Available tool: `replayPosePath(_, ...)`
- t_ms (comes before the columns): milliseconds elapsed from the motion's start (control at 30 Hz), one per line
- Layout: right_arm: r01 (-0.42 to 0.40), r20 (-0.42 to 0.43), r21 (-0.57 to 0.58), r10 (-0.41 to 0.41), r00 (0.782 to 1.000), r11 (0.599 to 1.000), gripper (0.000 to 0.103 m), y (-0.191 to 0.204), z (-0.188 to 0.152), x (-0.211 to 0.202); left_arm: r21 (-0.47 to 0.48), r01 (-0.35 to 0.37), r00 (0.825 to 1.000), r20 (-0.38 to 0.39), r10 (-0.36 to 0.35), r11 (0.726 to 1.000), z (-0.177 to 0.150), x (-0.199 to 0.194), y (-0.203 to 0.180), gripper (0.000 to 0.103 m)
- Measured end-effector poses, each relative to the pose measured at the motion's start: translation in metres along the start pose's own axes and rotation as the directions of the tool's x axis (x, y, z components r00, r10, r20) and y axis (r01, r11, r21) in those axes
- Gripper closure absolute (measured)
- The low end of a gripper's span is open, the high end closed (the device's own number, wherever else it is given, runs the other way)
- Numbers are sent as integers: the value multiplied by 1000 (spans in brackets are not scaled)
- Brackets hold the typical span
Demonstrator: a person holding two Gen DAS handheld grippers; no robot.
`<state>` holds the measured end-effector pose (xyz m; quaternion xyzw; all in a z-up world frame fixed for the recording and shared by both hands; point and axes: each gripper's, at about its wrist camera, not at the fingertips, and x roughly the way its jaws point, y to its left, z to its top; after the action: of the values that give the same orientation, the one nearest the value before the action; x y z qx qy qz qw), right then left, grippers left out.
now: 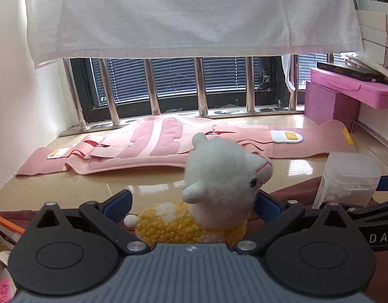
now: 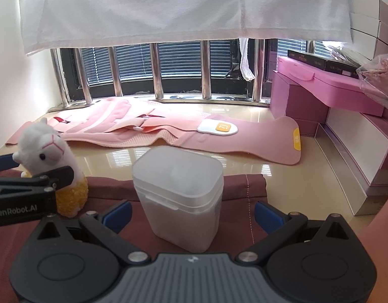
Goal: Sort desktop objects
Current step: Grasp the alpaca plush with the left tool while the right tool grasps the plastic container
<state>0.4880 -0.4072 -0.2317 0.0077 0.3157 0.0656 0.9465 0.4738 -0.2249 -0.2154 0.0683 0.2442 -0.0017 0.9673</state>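
A white alpaca plush toy (image 1: 219,176) with a yellow body stands upright on a maroon cloth (image 2: 168,189), between the 2 blue-padded fingers of the left gripper (image 1: 194,202), whose jaws are wide and not clamped; the right gripper (image 2: 192,210) is likewise spread wide around a frosted lidded plastic container (image 2: 181,192); a pink support belt (image 1: 143,146) lies flat behind, near the barred window (image 1: 173,85).

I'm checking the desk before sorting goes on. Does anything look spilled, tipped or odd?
Nothing is spilled or damaged. The alpaca plush and the lidded plastic box stand upright on the maroon cloth. Only the pink belt sprawls unfolded below the window.
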Motion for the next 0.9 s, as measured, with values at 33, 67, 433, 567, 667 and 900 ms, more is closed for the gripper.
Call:
replayPosePath(33, -2, 0, -5, 2, 1000, 1000, 0, 0, 0, 1, -2, 2, 1000, 5, -2, 1000, 0, 0, 0, 0)
replayPosePath(67, -5, 1, -9, 5, 1000, 1000, 0, 0, -1, 2, -3, 4, 1000, 10, -4, 1000, 0, 0, 1, 0)
replayPosePath(433, -14, 6, -56, 14, 1000, 998, 0, 4, -1, 14, 56, 41, 998, 53, -44, 998, 1, -3, -5, 5)
replayPosePath(567, -9, 14, -62, 10, 1000, 998, 0, 5, 0, 17, 48, 45, 998, 49, -48, 998, 1, 0, -4, 11)
replayPosePath(667, -8, 21, -64, 9, 1000, 998, 0, 6, 0, 18, 40, 51, 998, 41, -53, 998, 1, 3, -3, 17)
replayPosePath(900, -1, 30, -49, 3, 1000, 999, 0, 6, 0, 20, 35, 62, 997, 43, -64, 997, -1, 5, -7, 31)
